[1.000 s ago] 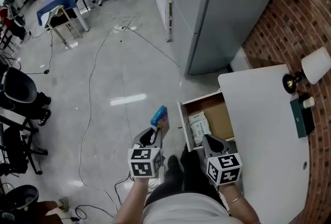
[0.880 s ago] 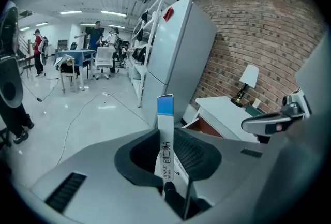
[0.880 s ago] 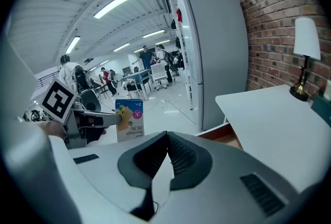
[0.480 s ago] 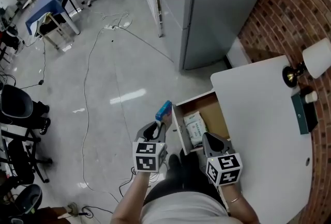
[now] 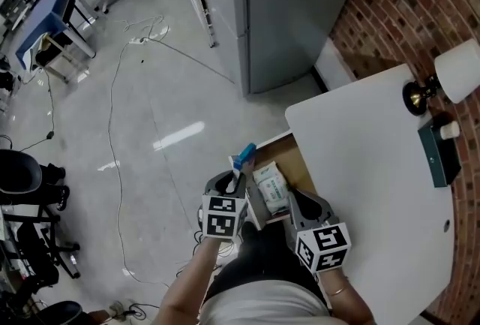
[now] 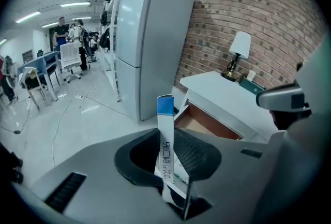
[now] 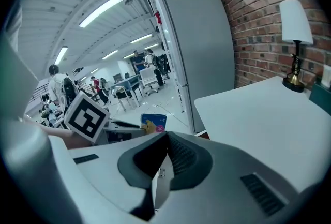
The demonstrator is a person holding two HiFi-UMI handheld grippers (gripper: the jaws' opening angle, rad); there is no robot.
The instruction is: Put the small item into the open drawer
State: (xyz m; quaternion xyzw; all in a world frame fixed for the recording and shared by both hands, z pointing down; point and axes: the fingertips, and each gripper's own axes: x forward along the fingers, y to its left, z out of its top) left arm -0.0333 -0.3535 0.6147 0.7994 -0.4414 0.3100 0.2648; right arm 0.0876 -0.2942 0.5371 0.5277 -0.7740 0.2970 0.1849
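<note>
Over the last second the box [image 5: 244, 156] has come in from over the bare floor to the drawer [image 5: 298, 164]. A moment ago it hung well clear of the drawer front; now its blue top sits right at the front edge of the drawer, at the corner farthest from the person. The left hand-held gripper [image 5: 238, 179] stays clamped on it: in the left gripper view the thin white box [image 6: 165, 130] stands upright between the pads, pinched by its lower half, and its blue end points towards the brown drawer bottom [image 6: 207, 122] beyond. The drawer stands pulled out from the counter [image 5: 360, 158] on the side facing the floor. It already holds a white packet [image 5: 270, 187] near its front, with bare bottom showing behind that towards the counter. The right hand-held gripper [image 5: 300, 203] has barely shifted. It sits just beside the drawer's near side, its jaws together with nothing between them, and its own view sees the box [image 7: 153, 122] past the left gripper's marker cube. So the carry looks nearly done — the box is at the rim but not yet over the cavity, and still gripped. What remains, I judge, is a short reach inward past the drawer front, over or behind the packet, and then a release low enough that the upright box doesn't tip back out over the front.
</note>
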